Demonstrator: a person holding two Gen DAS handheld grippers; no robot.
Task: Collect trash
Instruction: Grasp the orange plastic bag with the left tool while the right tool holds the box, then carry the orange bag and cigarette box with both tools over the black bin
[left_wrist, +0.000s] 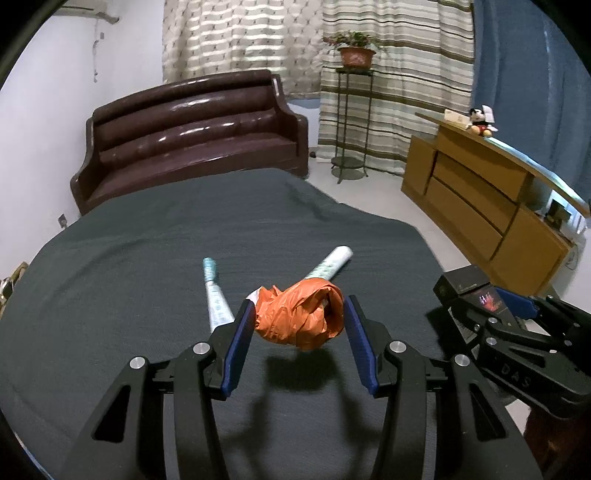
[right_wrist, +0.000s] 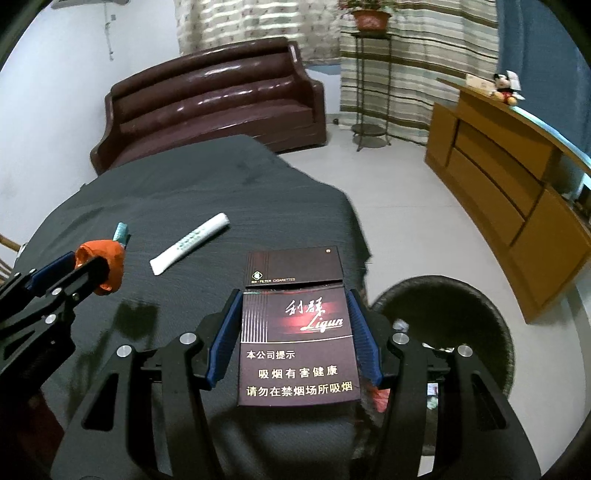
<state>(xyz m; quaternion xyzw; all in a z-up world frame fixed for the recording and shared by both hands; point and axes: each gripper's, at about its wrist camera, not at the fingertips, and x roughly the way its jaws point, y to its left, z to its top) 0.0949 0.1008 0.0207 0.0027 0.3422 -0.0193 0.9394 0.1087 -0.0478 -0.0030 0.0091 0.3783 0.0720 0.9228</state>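
orange crumpled plastic (left_wrist: 299, 319) is gripped between the blue pads of the left gripper (left_wrist: 298, 317), raised above the dark-covered table (left_wrist: 147, 266). a dark red cigarette pack (right_wrist: 297, 332), lid flipped open, is clamped by the right gripper (right_wrist: 295, 314) beside a black bin (right_wrist: 443, 314). two white wrappers (right_wrist: 190, 243) are left on the cloth.

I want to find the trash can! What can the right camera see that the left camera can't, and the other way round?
Only the right wrist view shows the dark round bin beside the table, with scraps inside, and the writing on the cigarette pack.

Only the left wrist view shows the bag lifted, its shadow beneath it.

Both show the sofa, plant, cabinet, toy, two white wrappers, dark cloth, left hand-held gripper and right hand-held gripper.
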